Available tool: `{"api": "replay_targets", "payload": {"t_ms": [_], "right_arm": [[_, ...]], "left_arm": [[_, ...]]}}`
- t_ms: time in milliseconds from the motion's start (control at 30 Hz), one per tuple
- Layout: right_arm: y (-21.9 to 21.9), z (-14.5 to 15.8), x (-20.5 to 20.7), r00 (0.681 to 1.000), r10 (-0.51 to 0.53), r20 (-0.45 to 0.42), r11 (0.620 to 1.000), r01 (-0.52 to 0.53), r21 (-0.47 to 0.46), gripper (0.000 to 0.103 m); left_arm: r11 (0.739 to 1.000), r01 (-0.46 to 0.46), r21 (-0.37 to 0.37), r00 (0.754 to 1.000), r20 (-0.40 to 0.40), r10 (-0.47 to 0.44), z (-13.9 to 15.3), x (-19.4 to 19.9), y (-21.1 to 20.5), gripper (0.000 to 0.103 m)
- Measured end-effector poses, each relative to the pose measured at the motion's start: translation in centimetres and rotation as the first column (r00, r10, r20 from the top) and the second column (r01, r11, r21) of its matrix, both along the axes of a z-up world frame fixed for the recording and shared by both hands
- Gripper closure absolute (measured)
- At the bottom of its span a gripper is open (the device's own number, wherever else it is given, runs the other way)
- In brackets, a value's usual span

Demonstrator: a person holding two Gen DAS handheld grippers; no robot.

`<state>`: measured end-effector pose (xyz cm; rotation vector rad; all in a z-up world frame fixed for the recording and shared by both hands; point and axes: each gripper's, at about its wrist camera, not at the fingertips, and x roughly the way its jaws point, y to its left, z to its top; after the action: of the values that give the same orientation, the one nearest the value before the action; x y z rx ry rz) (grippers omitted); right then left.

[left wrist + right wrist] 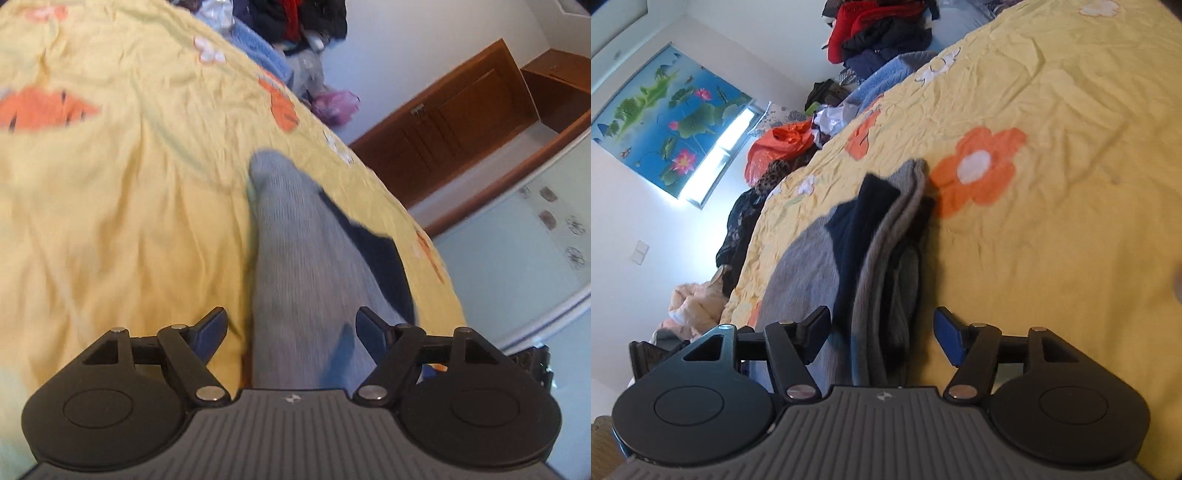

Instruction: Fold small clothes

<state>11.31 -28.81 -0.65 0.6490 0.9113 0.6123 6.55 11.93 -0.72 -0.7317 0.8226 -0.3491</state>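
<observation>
A grey sock with dark navy parts (299, 258) lies on the yellow flowered bedsheet (110, 206). In the left wrist view it runs between the fingers of my left gripper (291, 326), which is open around it. In the right wrist view the grey and navy sock (882, 258) lies folded in layers, and my right gripper (882, 330) is open with the sock between its fingers. Whether the pads touch the cloth I cannot tell.
A pile of clothes (882, 33) and a blue blanket (886, 77) lie at the bed's far end. An orange plastic bag (779, 147) and more clothes sit beside the bed. A brown wooden cabinet (461, 122) stands past the bed edge.
</observation>
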Motion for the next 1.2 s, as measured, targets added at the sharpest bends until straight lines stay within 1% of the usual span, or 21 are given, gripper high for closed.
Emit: {"api": "replay_targets", "payload": {"t_ms": [167, 233, 300, 333, 367, 400, 467, 633, 700, 767, 800, 833, 867, 900, 933, 967, 1033, 1067, 1100, 1167, 1200], "right_arm": [[0.1, -0.5, -3.7, 0.998, 0.063, -0.028, 0.998, -0.063, 0.006, 0.037], [0.4, -0.6, -4.2, 0.998, 0.064, -0.020, 0.998, -0.064, 0.015, 0.037], [0.9, -0.7, -4.1, 0.997, 0.073, -0.030, 0.997, -0.073, 0.025, 0.038], [1.3, -0.6, -4.1, 0.996, 0.086, -0.033, 0.996, -0.086, 0.015, 0.051], [1.9, -0.6, -4.1, 0.993, 0.108, -0.039, 0.994, -0.108, -0.002, 0.074], [2.4, -0.7, -4.0, 0.991, 0.128, -0.046, 0.991, -0.129, -0.020, 0.077], [2.8, -0.5, -4.2, 0.990, 0.139, -0.038, 0.990, -0.140, -0.032, 0.078], [1.7, 1.7, -6.3, 0.983, 0.183, 0.007, 0.983, -0.183, 0.010, 0.079], [1.3, 1.9, -7.6, 0.979, 0.203, -0.002, 0.979, -0.203, 0.029, 0.079], [1.2, 1.4, -9.4, 0.972, 0.235, -0.024, 0.971, -0.233, 0.055, 0.078], [1.4, 0.9, -10.3, 0.966, 0.256, -0.041, 0.966, -0.253, 0.051, 0.078], [1.6, 0.1, -10.9, 0.963, 0.264, -0.059, 0.964, -0.263, 0.035, 0.077], [1.6, -0.8, -11.4, 0.965, 0.250, -0.081, 0.968, -0.249, 0.019, 0.072], [1.2, -1.4, -11.6, 0.969, 0.228, -0.093, 0.973, -0.225, 0.045, 0.073], [0.7, -1.5, -11.7, 0.971, 0.214, -0.102, 0.975, -0.207, 0.078, 0.067], [0.3, -1.0, -11.7, 0.974, 0.205, -0.093, 0.977, -0.198, 0.083, 0.059], [-0.7, 0.8, -11.6, 0.984, 0.173, -0.029, 0.983, -0.171, 0.062, 0.049], [-1.2, 1.8, -11.1, 0.988, 0.153, 0.000, 0.987, -0.152, 0.056, 0.049], [-1.4, 2.6, -10.3, 0.991, 0.127, 0.028, 0.991, -0.128, 0.037, 0.049], [-1.4, 4.3, -8.5, 0.993, 0.069, 0.091, 0.997, -0.067, -0.032, 0.049], [-1.0, 4.8, -7.2, 0.993, 0.046, 0.112, 0.997, -0.040, -0.059, 0.049]], "left_arm": [[0.994, 0.090, -0.066, 0.996, 0.019, -0.089, -0.8, -2.0, -1.2, 0.028], [0.991, 0.118, -0.066, 0.993, 0.011, -0.118, -0.6, -2.0, -1.6, 0.034], [0.987, 0.151, -0.050, 0.988, -0.024, -0.152, -0.8, -1.5, -2.4, 0.072], [0.988, 0.153, -0.023, 0.987, -0.035, -0.154, -0.8, -1.4, -2.6, 0.080], [0.988, 0.152, -0.006, 0.988, -0.038, -0.152, -0.8, -1.3, -2.6, 0.087], [0.989, 0.150, -0.009, 0.988, -0.037, -0.150, -0.8, -1.3, -2.5, 0.090], [0.990, 0.138, -0.008, 0.990, -0.025, -0.138, -0.1, -1.8, -2.1, 0.092], [0.983, 0.183, -0.004, 0.983, 0.003, -0.183, 2.1, -4.8, -1.1, 0.092], [0.977, 0.215, 0.003, 0.977, -0.003, -0.215, 2.4, -6.5, -1.3, 0.092], [0.968, 0.238, 0.074, 0.971, -0.008, -0.238, 1.9, -8.0, -1.6, 0.091], [0.967, 0.231, 0.104, 0.973, -0.034, -0.228, 1.1, -8.3, -1.6, 0.090], [0.970, 0.218, 0.108, 0.975, -0.071, -0.211, 0.0, -8.4, -1.3, 0.088], [0.977, 0.204, 0.062, 0.977, -0.075, -0.199, -0.7, -8.6, -0.6, 0.085], [0.979, 0.202, 0.037, 0.976, -0.085, -0.199, -0.8, -8.6, -0.1, 0.085], [0.977, 0.209, 0.048, 0.975, -0.083, -0.205, -0.2, -8.6, 0.3, 0.084], [0.973, 0.213, 0.085, 0.976, -0.058, -0.208, 0.8, -8.8, 0.6, 0.082], [0.969, 0.184, 0.164, 0.982, 0.017, -0.189, 3.1, -9.1, 1.4, 0.075], [0.966, 0.156, 0.206, 0.984, 0.058, -0.171, 4.3, -9.0, 1.5, 0.065], [0.960, 0.118, 0.255, 0.983, 0.104, -0.149, 5.4, -8.9, 1.4, 0.047], [0.931, 0.026, 0.363, 0.968, 0.224, -0.115, 7.3, -8.5, 0.0, 0.027], [0.910, 0.006, 0.413, 0.956, 0.265, -0.127, 7.8, -8.0, -1.4, 0.027]]}}
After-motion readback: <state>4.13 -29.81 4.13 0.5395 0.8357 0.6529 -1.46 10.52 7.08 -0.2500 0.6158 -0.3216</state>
